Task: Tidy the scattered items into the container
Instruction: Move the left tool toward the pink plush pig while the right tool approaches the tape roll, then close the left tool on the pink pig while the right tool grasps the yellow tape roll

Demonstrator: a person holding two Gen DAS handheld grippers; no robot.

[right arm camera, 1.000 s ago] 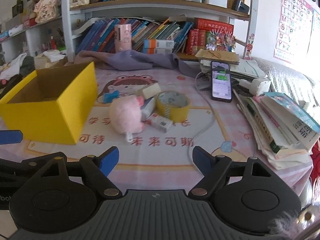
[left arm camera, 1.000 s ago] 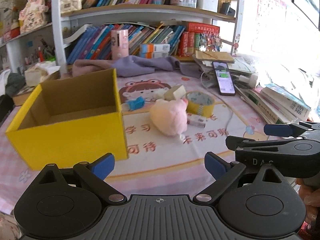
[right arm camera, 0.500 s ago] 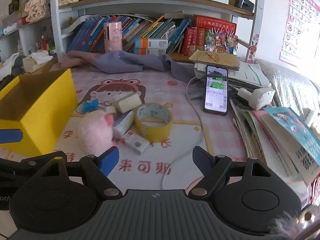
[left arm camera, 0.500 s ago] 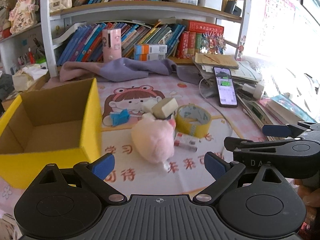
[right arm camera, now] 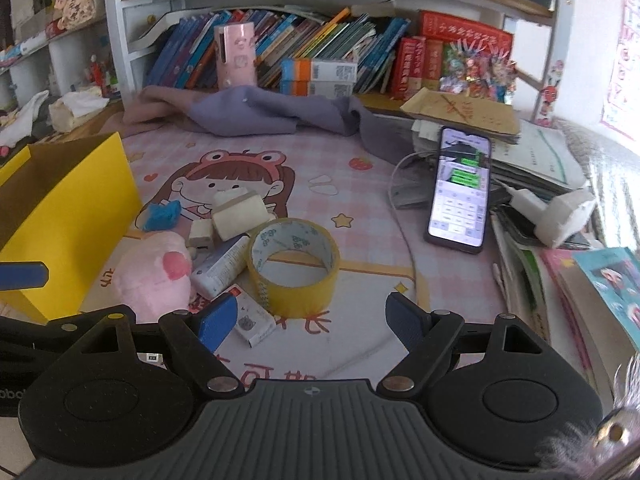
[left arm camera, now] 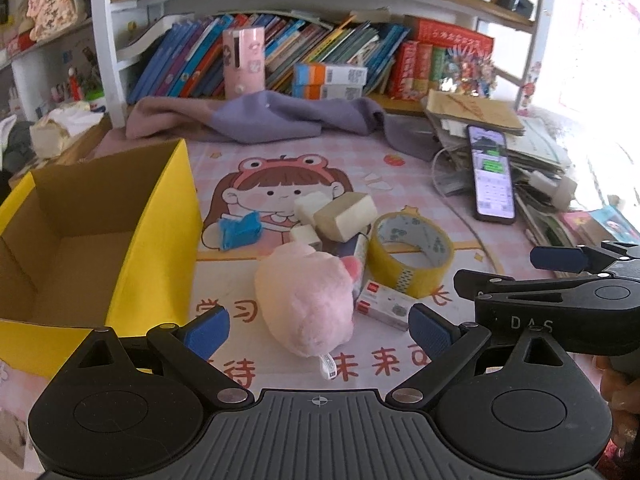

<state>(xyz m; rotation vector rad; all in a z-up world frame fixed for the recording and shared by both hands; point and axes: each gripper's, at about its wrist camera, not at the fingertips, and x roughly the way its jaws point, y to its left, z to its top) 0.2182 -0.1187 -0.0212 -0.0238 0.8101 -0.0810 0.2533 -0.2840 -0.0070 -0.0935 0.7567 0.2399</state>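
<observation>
An open yellow cardboard box (left arm camera: 156, 216) (right arm camera: 76, 200) stands empty at the left. Beside it lie a pink plush toy (left arm camera: 308, 300) (right arm camera: 156, 276), a yellow tape roll (left arm camera: 412, 256) (right arm camera: 296, 268), a small red-and-white box (left arm camera: 384, 308) (right arm camera: 252, 320), a white tube (right arm camera: 222, 266), beige blocks (left arm camera: 346, 216) (right arm camera: 238, 216) and a blue wrapper (left arm camera: 240, 232) (right arm camera: 162, 214). My left gripper (left arm camera: 318, 330) is open, its fingers either side of the plush, just short of it. My right gripper (right arm camera: 308, 320) is open, just short of the tape roll.
A phone (left arm camera: 490, 172) (right arm camera: 460, 188) with a white cable lies on the pink mat at the right. Stacked books and papers (right arm camera: 560, 248) line the right edge. A purple cloth (left arm camera: 260, 116) and bookshelves (left arm camera: 320, 52) stand behind.
Both grippers have moved forward toward the pile of items; the plush and tape roll are now much closer. Both stay open.
</observation>
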